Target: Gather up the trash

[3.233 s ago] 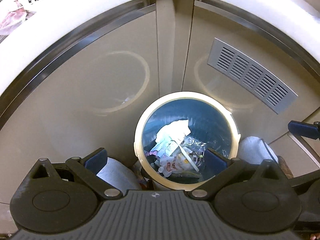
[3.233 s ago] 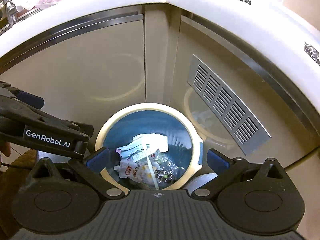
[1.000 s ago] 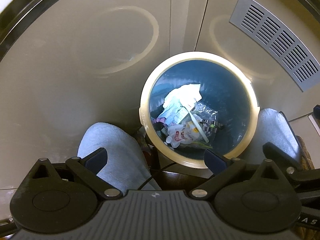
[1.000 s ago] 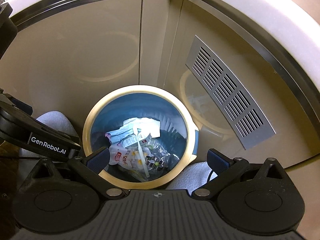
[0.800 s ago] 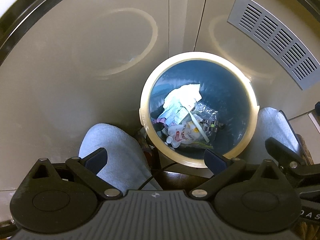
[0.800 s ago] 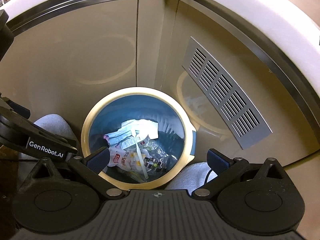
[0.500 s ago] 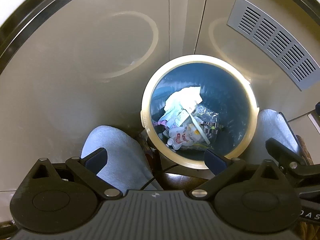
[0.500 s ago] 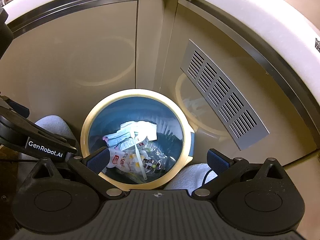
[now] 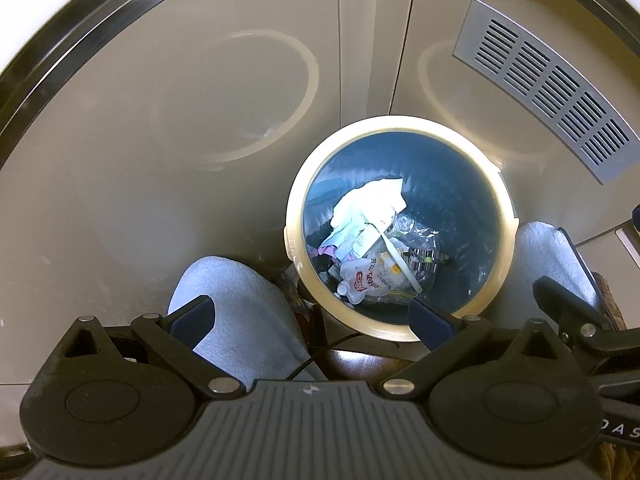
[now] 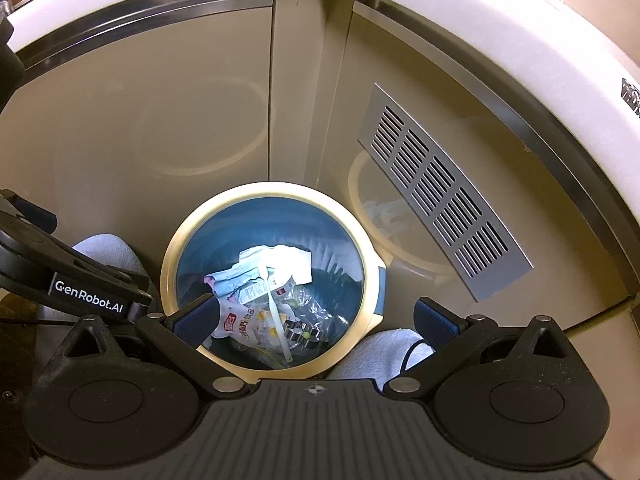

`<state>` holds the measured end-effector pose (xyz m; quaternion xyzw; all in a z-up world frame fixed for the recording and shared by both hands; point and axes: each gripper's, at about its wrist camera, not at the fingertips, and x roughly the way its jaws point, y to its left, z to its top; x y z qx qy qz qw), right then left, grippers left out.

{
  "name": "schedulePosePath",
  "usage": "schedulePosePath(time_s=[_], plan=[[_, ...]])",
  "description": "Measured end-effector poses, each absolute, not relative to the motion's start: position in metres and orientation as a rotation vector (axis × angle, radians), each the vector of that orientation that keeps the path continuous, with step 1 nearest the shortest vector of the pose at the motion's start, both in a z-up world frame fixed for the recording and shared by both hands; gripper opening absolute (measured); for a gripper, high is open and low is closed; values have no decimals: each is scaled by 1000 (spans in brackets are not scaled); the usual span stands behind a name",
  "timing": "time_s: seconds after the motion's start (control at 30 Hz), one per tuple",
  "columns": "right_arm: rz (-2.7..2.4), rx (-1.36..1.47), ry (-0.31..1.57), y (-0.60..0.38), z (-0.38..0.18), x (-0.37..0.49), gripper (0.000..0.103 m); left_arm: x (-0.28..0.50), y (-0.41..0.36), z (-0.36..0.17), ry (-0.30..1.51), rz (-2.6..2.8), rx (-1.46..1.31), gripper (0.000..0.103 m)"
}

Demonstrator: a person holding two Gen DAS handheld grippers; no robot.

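The trash bin [image 9: 294, 240], round with a cream rim and a blue inside, stands on the floor in the corner where two beige cabinet fronts [image 9: 180, 128] meet. At its bottom lies a heap of trash [image 9: 376, 248]: a crumpled white paper [image 10: 280, 258], a squeezed pouch with red print [image 10: 240, 322], a white plastic stick [image 10: 274, 308] lying across the pile, and clear wrapping whose contents are hard to make out. Shadow covers the near part of the bin's floor.

The left gripper [image 9: 312, 316] hangs above the bin's near left rim, released and holding nothing; its right fingertip covers part of the rim. The right gripper [image 10: 316, 316] hovers over the bin's near rim, likewise spread apart and empty, its left fingertip masking part of the pouch. In the right wrist view the left gripper's body shows at the left edge, marked GenRobot.AI.

Two light blue slippers [image 9: 236, 312] flank the bin, each partly hidden by the grippers. A grey vent grille [image 10: 440, 196] sits in the right cabinet front. A white countertop edge [image 10: 480, 12] curves along the top, cut off by the frame.
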<state>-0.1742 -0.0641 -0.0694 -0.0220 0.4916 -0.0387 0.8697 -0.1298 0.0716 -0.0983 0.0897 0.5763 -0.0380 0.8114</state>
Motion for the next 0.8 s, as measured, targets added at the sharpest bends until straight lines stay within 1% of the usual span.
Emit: schedulePosePath(time_s=[0.8], plan=[[-80,-47,1022,-67,-67,-173,103,-131,73,-94,1193,-86,220,103]])
